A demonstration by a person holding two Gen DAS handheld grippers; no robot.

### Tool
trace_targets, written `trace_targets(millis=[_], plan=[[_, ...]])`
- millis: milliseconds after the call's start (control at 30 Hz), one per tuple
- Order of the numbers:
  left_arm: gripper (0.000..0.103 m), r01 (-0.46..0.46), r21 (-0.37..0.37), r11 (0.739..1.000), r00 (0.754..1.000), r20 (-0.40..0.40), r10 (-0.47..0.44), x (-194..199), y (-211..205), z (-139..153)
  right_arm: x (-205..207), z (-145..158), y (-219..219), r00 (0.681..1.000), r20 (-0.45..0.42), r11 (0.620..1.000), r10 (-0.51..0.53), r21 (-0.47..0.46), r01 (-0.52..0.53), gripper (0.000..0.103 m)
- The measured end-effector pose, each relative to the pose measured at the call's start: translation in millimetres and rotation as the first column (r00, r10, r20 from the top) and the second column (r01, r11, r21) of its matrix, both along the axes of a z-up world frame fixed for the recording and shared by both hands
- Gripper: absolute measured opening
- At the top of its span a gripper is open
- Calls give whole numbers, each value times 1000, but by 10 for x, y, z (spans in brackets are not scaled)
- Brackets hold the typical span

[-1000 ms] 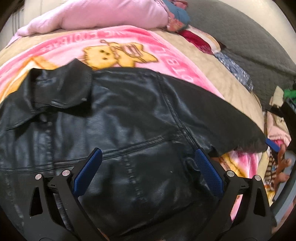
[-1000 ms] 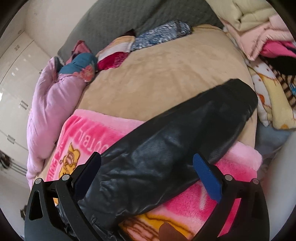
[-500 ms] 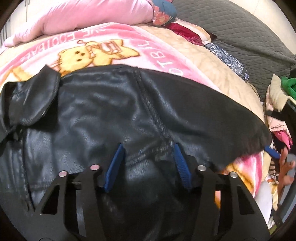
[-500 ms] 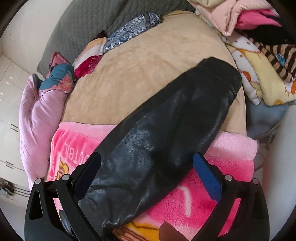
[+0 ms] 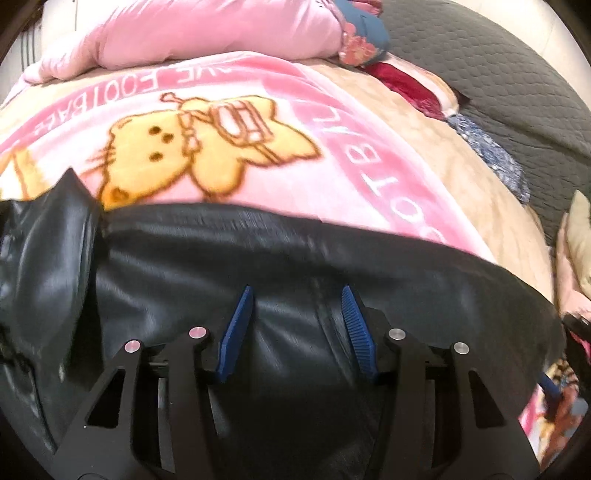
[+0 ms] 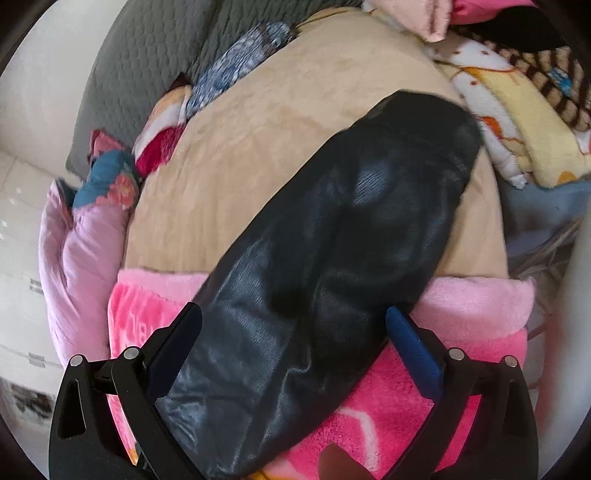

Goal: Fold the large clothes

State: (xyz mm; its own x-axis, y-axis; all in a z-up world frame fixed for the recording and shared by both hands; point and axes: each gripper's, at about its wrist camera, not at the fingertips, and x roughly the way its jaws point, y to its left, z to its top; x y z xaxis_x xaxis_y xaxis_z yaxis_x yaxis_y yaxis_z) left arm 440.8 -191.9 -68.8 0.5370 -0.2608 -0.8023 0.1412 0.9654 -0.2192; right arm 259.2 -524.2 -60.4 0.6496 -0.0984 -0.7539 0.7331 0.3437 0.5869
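Note:
A black leather jacket (image 5: 177, 266) lies across a pink cartoon blanket (image 5: 229, 110) on the bed. My left gripper (image 5: 297, 295) is over the jacket's body. Its jaws are closing, and a raised fold of leather along a seam is pinched between the blue pads. The collar (image 5: 48, 236) sits at the left. In the right wrist view the jacket's sleeve (image 6: 351, 221) stretches away diagonally over the blanket (image 6: 465, 325) onto the beige cover. My right gripper (image 6: 293, 312) stands wide open astride the sleeve's near end, and its pads do not press the leather.
A pink quilt (image 5: 203, 33) lies bunched at the far side. A grey quilted cover (image 6: 147, 55) and several folded cloths (image 6: 236, 70) edge the beige cover (image 6: 277, 122). A pile of clothes (image 6: 517, 122) lies at the right.
The left jaws went from wide open to closed on a fold of the jacket, and the jacket's far edge has pulled back over the blanket. The right gripper rolled and sank a little, still open.

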Motion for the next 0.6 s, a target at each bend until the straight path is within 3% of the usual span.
trace_targets(millis=[167, 267, 467, 533, 600], plan=[[41, -10, 1, 1000, 1000, 14, 10, 64, 1, -53, -90, -50, -99, 995, -43, 996, -86, -8, 86, 99], [41, -5, -46, 999, 1000, 1, 5, -32, 37, -42, 19, -126, -193, 994, -65, 996, -85, -11, 85, 99], [41, 82, -120, 989, 996, -11, -84, -396, -82, -16, 85, -223, -336, 993, 13, 992, -114, 56, 113, 98], [41, 107, -145, 984, 994, -21, -112, -498, -122, -25, 68, -215, -358, 991, 72, 991, -110, 78, 105, 78], [40, 119, -178, 977, 991, -36, -127, -605, -134, -38, 59, -228, -381, 989, 103, 989, -109, 107, 98, 51]])
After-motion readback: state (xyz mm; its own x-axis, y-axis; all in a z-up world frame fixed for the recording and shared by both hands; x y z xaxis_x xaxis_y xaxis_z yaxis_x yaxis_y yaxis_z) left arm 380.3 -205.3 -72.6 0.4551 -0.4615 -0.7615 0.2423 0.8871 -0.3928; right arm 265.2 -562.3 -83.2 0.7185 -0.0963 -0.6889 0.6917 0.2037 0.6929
